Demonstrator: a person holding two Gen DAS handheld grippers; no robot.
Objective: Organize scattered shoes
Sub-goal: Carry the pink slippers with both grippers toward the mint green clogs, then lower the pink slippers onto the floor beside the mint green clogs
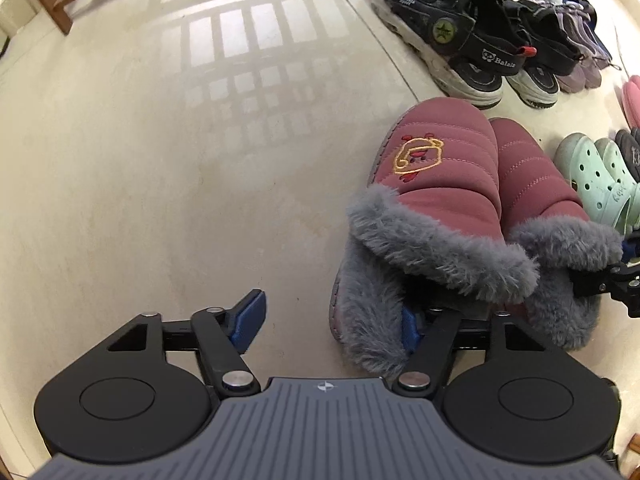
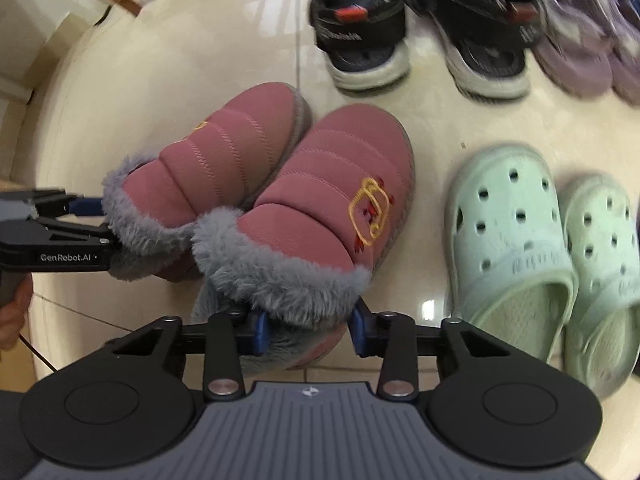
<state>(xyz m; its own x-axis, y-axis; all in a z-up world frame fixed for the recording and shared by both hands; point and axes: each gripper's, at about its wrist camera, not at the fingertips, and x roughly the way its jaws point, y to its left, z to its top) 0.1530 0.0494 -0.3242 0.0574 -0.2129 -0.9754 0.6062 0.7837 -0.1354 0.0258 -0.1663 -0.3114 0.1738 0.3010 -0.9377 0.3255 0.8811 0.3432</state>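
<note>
Both pink fur-lined slippers point straight away from the tongs, right tongs straddling one fuzzy heel without clearly pinching, left tongs hanging open beside the other's.

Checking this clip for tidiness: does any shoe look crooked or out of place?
The two pink slippers are a bit askew: their toes splay apart and the furry cuffs crowd together, one overlapping the other. The black sandals and green clogs sit in neat side-by-side pairs. Nothing looks damaged.
</note>
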